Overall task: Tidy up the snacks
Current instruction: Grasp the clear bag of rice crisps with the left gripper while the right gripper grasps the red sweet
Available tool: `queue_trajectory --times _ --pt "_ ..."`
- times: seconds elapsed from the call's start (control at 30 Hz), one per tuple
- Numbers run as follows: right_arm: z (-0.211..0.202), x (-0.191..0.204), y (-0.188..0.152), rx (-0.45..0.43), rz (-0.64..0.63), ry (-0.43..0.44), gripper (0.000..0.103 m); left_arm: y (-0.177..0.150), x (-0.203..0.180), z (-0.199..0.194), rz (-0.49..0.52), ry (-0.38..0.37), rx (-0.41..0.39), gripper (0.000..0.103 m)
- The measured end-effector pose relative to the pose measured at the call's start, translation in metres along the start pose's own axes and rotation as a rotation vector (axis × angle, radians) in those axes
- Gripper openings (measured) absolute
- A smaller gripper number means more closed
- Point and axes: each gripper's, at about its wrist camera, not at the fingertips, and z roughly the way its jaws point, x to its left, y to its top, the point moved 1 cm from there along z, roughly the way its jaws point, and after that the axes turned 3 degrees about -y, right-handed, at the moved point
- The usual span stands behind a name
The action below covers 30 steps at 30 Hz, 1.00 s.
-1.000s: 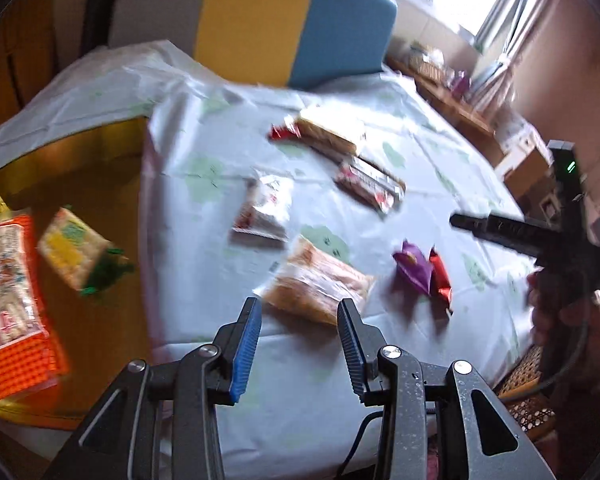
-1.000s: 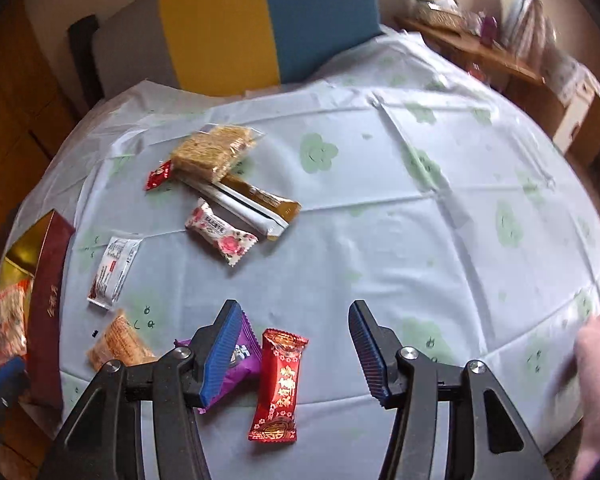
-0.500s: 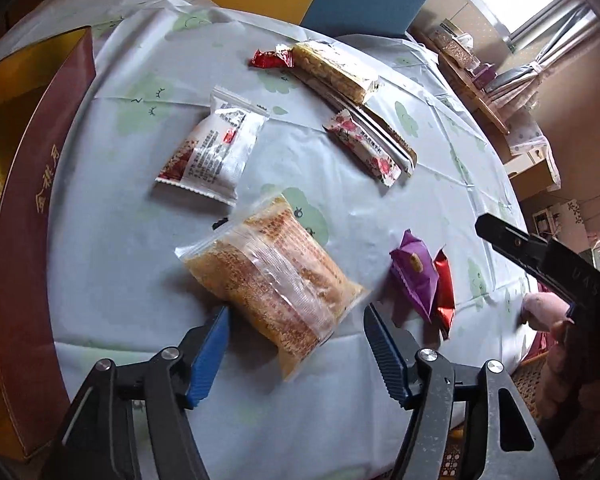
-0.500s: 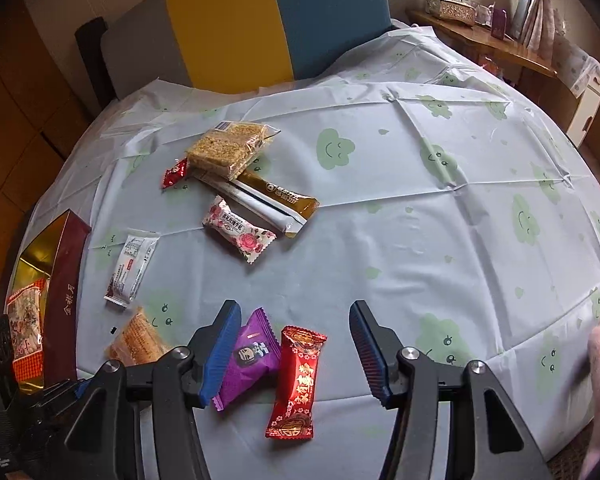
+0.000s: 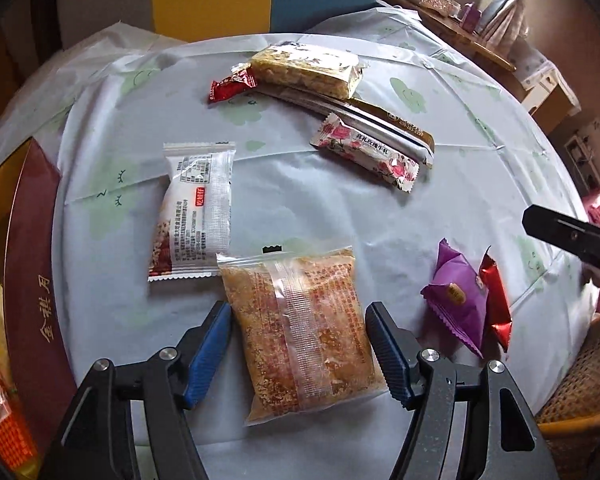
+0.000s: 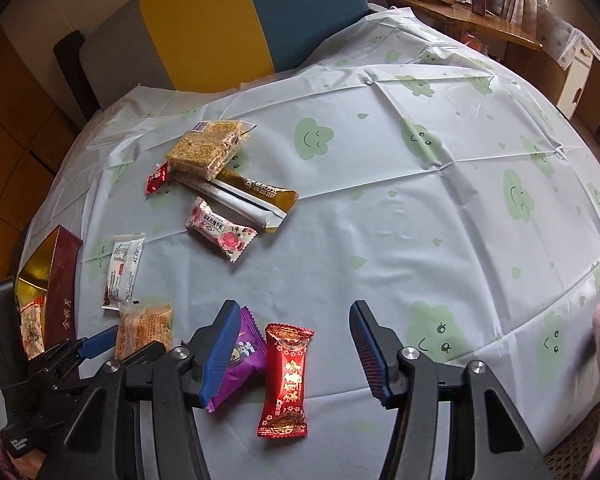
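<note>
Snacks lie scattered; from my left wrist, the clear packet of golden crumbly cake (image 5: 304, 332) sits between my left gripper's (image 5: 298, 350) spread jaws. I'd close squarely across its width, gently.

From my right wrist, the right gripper (image 6: 294, 350) gapes over a red foil candy (image 6: 286, 380) on pale cloud-print tablecloth (image 6: 420, 208); sofa behind.

Glossy clear-plastic snack packet (image 5: 300, 332), smooth plastic tablecloth (image 5: 480, 184)

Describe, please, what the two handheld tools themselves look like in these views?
Both match: the left tool and the right tool have dark grey angular metal arms, silver round pivot bolts, and ribbed blue pads on each finger. The left tool's black handle carries small white lettering.
</note>
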Motion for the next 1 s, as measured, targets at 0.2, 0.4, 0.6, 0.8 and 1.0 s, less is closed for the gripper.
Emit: queue_trajectory --times 0.2,0.4,0.6,0.8,1.0 --pt "0.004 -0.013 0.002 0.023 0.074 0.016 0.058 -0.013 -0.012 0.003 0.103 0.080 -0.070 0.068" --pt "0.008 -0.012 0.002 0.034 0.075 0.033 0.057 -0.024 -0.007 -0.004 0.092 0.075 -0.116 0.060" --pt "0.021 -0.006 -0.004 0.106 0.038 0.022 0.052 -0.038 -0.003 -0.011 0.081 0.077 -0.149 0.060" --pt "0.041 -0.009 -0.014 0.222 0.045 0.020 0.041 -0.043 -0.002 -0.011 0.077 0.073 -0.182 0.061" --pt "0.051 0.007 -0.025 0.272 -0.048 -0.020 0.038 -0.044 -0.001 -0.011 0.062 0.066 -0.208 0.061"
